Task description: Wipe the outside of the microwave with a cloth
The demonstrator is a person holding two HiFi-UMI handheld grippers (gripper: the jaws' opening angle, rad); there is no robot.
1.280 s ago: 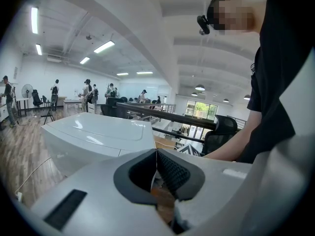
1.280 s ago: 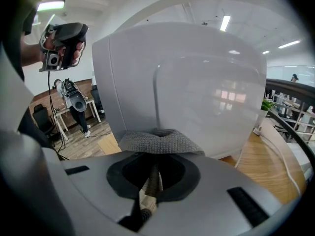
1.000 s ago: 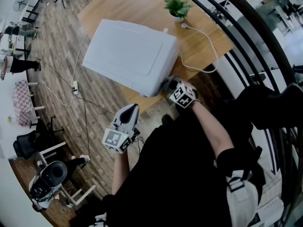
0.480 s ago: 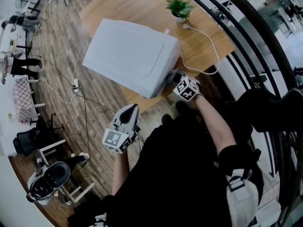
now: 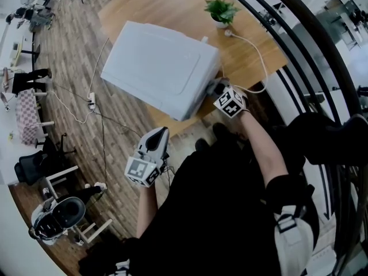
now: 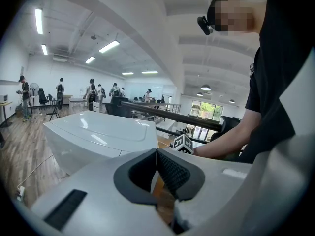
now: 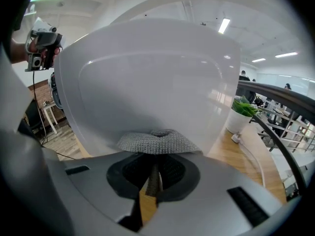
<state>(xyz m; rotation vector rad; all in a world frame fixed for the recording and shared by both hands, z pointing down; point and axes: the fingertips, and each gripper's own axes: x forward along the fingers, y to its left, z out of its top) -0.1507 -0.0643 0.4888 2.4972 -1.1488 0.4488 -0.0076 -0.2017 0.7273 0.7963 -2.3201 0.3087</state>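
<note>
The wiping step is in hand: the right claw (image 7: pixel 153 176) pinches a grey knitted cloth (image 7: pixel 156 142), whose bunched edge appears pressed to a side wall of the white microwave (image 7: pixel 147 77) on the wooden desk (image 5: pixel 172 4). The left claw (image 6: pixel 156 167), pressed together on nothing, hangs apart from the microwave. Next, I judge, the cloth must slide along that wall under steady pressure.

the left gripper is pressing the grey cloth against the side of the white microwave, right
No: the right gripper is the one shut on the grey cloth, pressing it against the side of the white microwave, as the right gripper view shows. The left gripper is shut on nothing, apart from the microwave.
</note>
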